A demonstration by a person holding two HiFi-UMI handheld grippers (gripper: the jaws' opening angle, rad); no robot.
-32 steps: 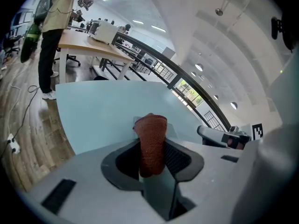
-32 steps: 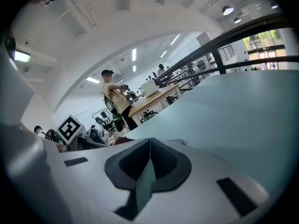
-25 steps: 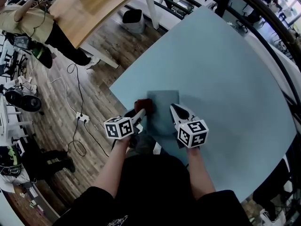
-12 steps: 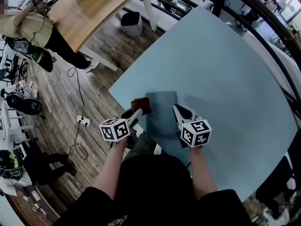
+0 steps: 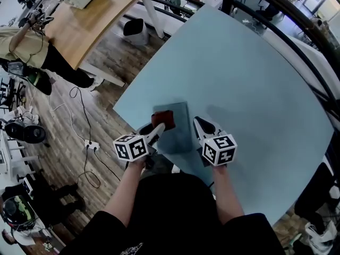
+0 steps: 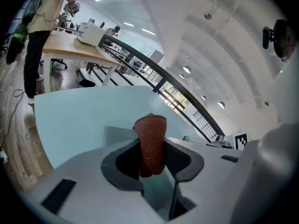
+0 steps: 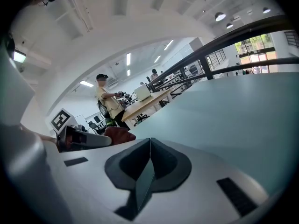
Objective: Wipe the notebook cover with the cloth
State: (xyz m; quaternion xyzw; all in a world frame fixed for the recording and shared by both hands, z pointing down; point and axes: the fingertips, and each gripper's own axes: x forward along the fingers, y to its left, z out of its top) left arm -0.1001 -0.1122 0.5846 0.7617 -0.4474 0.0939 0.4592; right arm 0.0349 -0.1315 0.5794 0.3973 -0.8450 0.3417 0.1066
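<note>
Pressing the cloth (image 5: 162, 119) flat and drawing it in overlapping strokes across the notebook (image 5: 178, 130) is judged best. In the head view it is clamped in the left claw (image 5: 158, 126) at the cover's far-left corner on the bench (image 5: 239, 73), and the right claw (image 5: 200, 124) is set at the right edge. In the left gripper view, the cloth is pinched upright between the jaws. In the right gripper view, the jaws are closed together, with nothing clearly held. Against half a second ago, the cloth has been brought slightly further onto the cover.

Notebook (image 5: 178, 134): closed, grey-blue cover facing up, flat on the light-blue table (image 5: 249, 78) near its left edge. Cloth (image 5: 162, 119): reddish-brown, bunched, clamped between the left gripper's (image 6: 152, 157) jaws, resting on the cover's far-left area.
</note>
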